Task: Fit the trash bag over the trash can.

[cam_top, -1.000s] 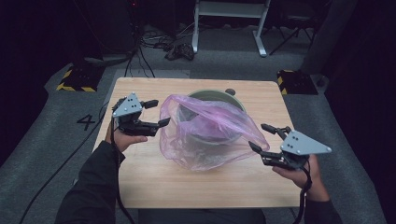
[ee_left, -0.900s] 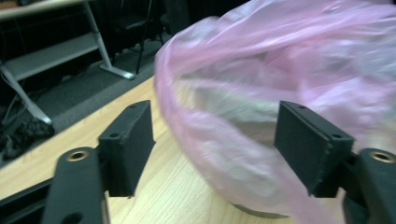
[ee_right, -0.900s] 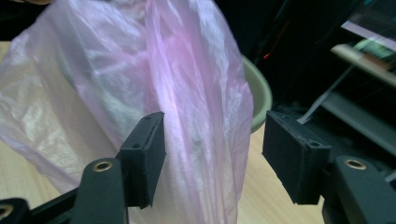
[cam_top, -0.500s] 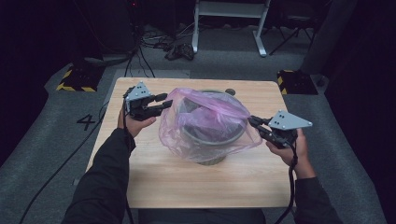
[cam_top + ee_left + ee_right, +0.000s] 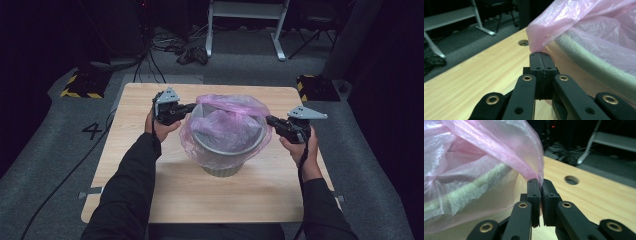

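My left gripper (image 5: 186, 107), left of centre in the high view, has just pinched shut on the bag's (image 5: 225, 117) edge, and my right gripper (image 5: 271, 120), right of centre, has likewise just closed on the opposite edge, pink film caught between its jaws. The bag drapes over the rim of the grey bin (image 5: 222, 167), which stands at the middle of the table (image 5: 130, 160).

Thin pink plastic bag (image 5: 227, 107), translucent, crinkled, slightly glossy; grey-green bin (image 5: 225, 167) under it, smooth matt; bench (image 5: 130, 115) pale wood grain, satin; left claw (image 5: 540, 56) and right claw (image 5: 537, 181) matt black plastic with brass-look rivets
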`<state>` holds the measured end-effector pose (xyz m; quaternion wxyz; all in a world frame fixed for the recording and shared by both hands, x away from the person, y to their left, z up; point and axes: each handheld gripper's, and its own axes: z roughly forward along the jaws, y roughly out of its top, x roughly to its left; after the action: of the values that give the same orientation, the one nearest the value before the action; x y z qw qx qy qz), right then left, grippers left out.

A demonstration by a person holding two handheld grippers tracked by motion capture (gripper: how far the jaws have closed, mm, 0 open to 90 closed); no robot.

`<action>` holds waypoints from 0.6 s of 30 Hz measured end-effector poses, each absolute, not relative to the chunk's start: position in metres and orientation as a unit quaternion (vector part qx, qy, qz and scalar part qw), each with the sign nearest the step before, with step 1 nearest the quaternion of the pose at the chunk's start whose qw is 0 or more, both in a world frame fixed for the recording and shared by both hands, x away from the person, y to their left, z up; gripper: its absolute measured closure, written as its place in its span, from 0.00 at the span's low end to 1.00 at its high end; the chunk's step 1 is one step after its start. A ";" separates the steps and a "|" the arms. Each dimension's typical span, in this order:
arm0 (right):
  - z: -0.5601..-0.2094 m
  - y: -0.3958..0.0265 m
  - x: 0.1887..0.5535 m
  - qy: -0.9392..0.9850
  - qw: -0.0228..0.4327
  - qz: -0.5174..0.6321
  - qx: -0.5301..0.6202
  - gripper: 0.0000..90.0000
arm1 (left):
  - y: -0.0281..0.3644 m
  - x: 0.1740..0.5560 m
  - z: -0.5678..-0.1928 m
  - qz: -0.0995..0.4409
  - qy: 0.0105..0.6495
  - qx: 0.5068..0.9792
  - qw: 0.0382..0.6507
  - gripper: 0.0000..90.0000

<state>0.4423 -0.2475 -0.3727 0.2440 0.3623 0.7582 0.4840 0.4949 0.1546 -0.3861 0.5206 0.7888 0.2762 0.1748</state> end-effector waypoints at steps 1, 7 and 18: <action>-0.375 -0.247 0.443 0.760 0.244 0.480 0.363 0.97 | 0.153 0.495 -0.389 0.170 0.275 0.791 0.520 1.00; -0.388 -0.240 0.447 0.779 0.212 0.472 0.354 1.00 | 0.144 0.492 -0.399 0.155 0.269 0.801 0.513 1.00; -0.403 -0.246 0.432 0.774 0.166 0.504 0.344 1.00 | 0.159 0.471 -0.405 0.138 0.252 0.809 0.512 1.00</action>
<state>0.4322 -0.2464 -0.4035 0.1665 0.3437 0.7744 0.5045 0.4706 0.1586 -0.4051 0.5124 0.8093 0.2522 0.1379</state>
